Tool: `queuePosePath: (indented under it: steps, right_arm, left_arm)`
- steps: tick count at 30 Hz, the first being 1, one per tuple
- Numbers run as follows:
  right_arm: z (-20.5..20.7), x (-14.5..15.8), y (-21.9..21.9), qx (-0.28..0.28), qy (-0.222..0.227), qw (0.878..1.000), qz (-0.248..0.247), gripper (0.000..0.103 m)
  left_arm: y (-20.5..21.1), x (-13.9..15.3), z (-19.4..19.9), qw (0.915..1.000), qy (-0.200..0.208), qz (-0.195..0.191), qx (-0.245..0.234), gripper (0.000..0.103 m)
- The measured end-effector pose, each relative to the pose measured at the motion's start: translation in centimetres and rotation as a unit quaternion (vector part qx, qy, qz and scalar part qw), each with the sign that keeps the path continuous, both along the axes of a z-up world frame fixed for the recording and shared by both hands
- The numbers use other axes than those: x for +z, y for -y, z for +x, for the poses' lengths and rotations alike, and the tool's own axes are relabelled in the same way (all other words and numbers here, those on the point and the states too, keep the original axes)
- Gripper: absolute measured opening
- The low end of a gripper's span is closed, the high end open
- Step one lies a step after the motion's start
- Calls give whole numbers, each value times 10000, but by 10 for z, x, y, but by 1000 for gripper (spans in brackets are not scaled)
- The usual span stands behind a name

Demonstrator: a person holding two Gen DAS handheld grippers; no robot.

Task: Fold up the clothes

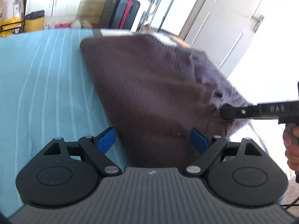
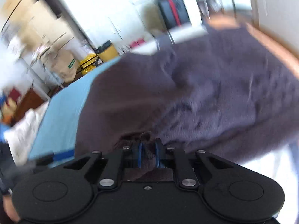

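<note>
Your sweater is a dark brown-grey knit, fuzzy and fine-ribbed, lying on a light blue sheet with pale woven stripes. From the left wrist view its left edge is a smooth, straight fold; the right side is rumpled and lifted.

Left gripper: your blue-padded jaws are spread wide. The near corner of the knit sits between them, nearer the right pad; whether either pad touches cloth, you cannot tell.

Right gripper: jaws drawn close, pinching a bunched tuft of the knit between the blue pads. From the left wrist view it enters from the right, tip buried in the raised right edge of the garment.

The sweater's long axis runs from near, at your left gripper, to far, towards a dark suitcase with red trim against the white wall. Right wrist view is motion-blurred; finer texture there is unreadable.
</note>
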State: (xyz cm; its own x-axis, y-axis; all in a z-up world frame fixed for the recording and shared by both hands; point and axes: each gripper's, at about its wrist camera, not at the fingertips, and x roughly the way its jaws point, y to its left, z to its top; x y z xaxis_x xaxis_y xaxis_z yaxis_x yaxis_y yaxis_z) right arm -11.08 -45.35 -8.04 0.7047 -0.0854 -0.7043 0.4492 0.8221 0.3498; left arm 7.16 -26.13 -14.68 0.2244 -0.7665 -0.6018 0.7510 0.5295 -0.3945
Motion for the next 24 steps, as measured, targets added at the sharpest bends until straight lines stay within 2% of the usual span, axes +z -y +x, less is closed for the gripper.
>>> queuePosePath:
  steps: [1, 3, 6, 8, 9, 12, 16, 18, 19, 21, 24]
  right_arm:
    - [-1, 1, -2, 16, -105, 9999, -115, 16]
    - [1, -10, 3, -66, -405, 9992, 31, 16]
    - [-7, -14, 30, -568, -144, 9943, 886, 20]
    - [-13, -17, 47, -903, 38, 9855, 1437, 23]
    - [-20, -13, 54, -1099, 190, 9815, 1559, 29]
    - [-41, 2, 70, -1430, 512, 9763, 1543, 46]
    - [-72, 11, 96, -1759, 585, 9688, 1646, 51]
    - [-88, 16, 109, -1857, 650, 9659, 1685, 68]
    - [-96, 18, 116, -1908, 687, 9644, 1695, 69]
    - [-111, 18, 127, -2061, 823, 9612, 1640, 70]
    - [-130, 9, 145, -2235, 941, 9533, 1798, 72]
  left_arm:
    - [-1, 1, 3, 9999, -115, -63, 16, 87]
    - [-2, -2, 8, 9992, -366, -125, 64, 87]
    - [2, -11, 14, 9986, -506, 56, 144, 87]
    - [10, -18, 15, 9977, -365, 557, 146, 91]
    - [14, -21, 13, 9962, -268, 813, 144, 91]
    - [15, -18, 8, 9969, -47, 776, 134, 91]
    - [1, 9, 4, 9990, 200, 312, 260, 88]
    - [4, 33, -1, 9978, 541, 289, 239, 88]
    - [6, 46, -5, 9968, 716, 283, 217, 88]
    - [20, 69, -22, 9942, 1042, 242, 56, 88]
    - [63, 87, -50, 9923, 1128, 223, -461, 88]
